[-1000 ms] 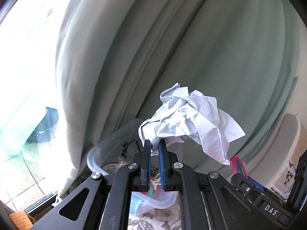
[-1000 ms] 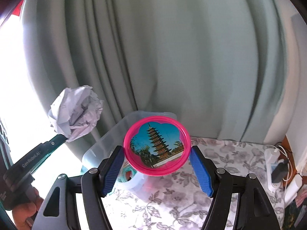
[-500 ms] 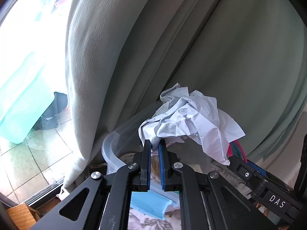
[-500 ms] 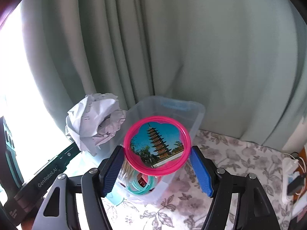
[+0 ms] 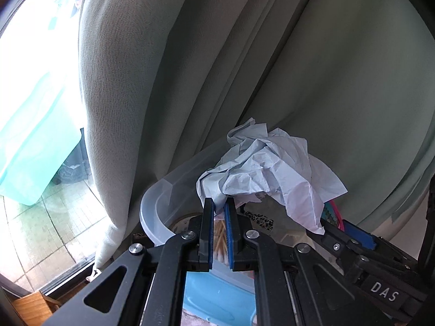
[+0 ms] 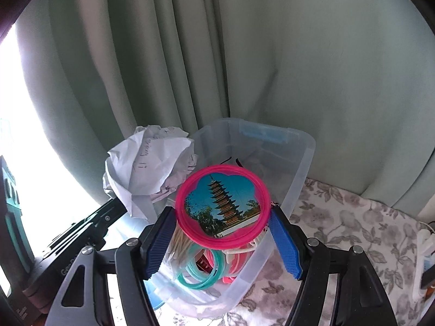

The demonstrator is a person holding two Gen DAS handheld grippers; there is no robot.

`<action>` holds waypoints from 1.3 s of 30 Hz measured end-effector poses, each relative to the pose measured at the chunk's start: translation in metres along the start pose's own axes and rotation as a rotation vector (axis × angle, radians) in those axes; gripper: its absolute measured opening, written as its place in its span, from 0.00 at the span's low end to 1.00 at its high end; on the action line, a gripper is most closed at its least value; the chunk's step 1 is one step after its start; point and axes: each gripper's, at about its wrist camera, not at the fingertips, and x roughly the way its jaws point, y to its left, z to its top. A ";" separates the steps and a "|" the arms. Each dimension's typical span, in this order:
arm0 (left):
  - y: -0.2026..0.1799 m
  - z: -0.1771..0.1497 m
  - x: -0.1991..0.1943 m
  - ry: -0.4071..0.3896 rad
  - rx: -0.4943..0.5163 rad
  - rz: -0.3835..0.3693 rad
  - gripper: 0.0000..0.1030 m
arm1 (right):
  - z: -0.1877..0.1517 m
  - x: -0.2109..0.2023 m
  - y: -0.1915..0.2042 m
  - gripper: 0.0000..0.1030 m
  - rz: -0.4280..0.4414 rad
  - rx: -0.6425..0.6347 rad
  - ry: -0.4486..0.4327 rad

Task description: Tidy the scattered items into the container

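Observation:
My left gripper is shut on a crumpled white paper ball, held over the near left rim of a clear plastic bin. The ball also shows in the right wrist view. My right gripper is shut on a round pink-rimmed mirror with a pagoda picture, held above the clear bin. Inside the bin lie teal rings, pink rings and cotton swabs.
Grey-green curtains hang right behind the bin. A floral tablecloth covers the table to the right. A bright window with tiled floor beyond is at the left. A blue lid lies under the bin's near end.
Both grippers have moved forward and down toward the bin. The paper ball and the mirror now hang over the bin's opening.

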 end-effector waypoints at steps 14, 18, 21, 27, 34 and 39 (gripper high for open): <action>0.014 0.005 0.045 0.031 0.006 0.014 0.07 | 0.003 0.026 -0.005 0.72 -0.010 -0.007 0.032; 0.018 0.008 0.051 0.026 0.006 0.011 0.10 | 0.004 0.028 -0.005 0.72 -0.012 -0.022 0.032; 0.021 0.010 0.056 0.027 0.007 0.009 0.27 | 0.004 0.025 -0.003 0.72 -0.014 -0.026 0.033; 0.024 0.015 0.064 0.023 0.013 -0.001 0.31 | 0.004 0.019 -0.005 0.72 -0.015 -0.015 0.028; -0.032 0.020 0.068 0.027 0.027 -0.006 0.33 | 0.004 0.011 0.000 0.72 -0.015 -0.022 0.022; -0.032 0.023 0.066 0.037 0.047 -0.004 0.45 | 0.002 0.002 -0.003 0.72 -0.022 -0.012 0.033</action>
